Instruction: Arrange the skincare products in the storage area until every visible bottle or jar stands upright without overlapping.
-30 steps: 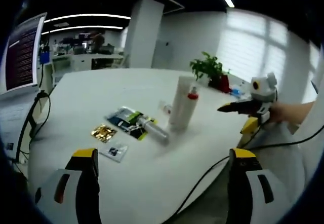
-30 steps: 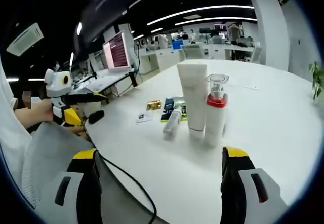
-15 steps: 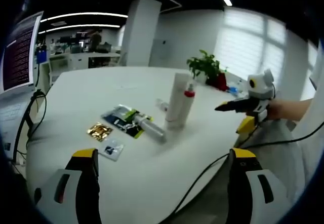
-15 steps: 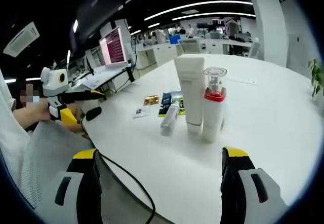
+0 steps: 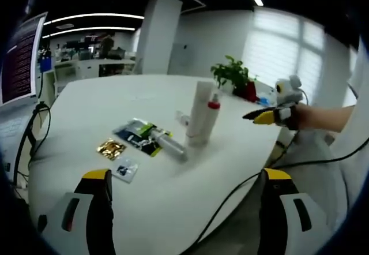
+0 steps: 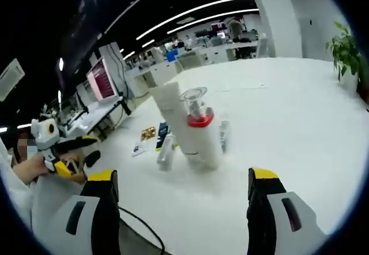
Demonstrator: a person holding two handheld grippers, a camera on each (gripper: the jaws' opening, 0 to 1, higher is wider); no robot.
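Note:
On the white round table [image 5: 86, 102] a tall white tube [image 5: 198, 112] stands upright, and a pump bottle with a red collar [image 5: 213, 116] stands touching it. A silver tube [image 5: 171, 146] lies on its side to their left. A small clear bottle [image 5: 181, 118] sits behind. My left gripper [image 5: 185, 175] is open, well short of them. In the right gripper view the white tube [image 6: 173, 119], the pump bottle [image 6: 202, 129], the lying tube [image 6: 166, 151] and the small bottle [image 6: 225, 135] sit ahead of my open right gripper [image 6: 183, 175].
Flat sachets lie by the lying tube: dark packets [image 5: 138, 134], a gold one [image 5: 111, 149], a small one [image 5: 127, 169]. A potted plant [image 5: 233, 76] stands at the far edge. A monitor [image 5: 17, 59] and cables [image 5: 36, 131] are at the left. The right gripper [image 5: 266, 115] hovers past the table edge.
The right gripper has come closer to the standing bottles and its view has tilted. The left gripper has hardly moved. The products stay where they were.

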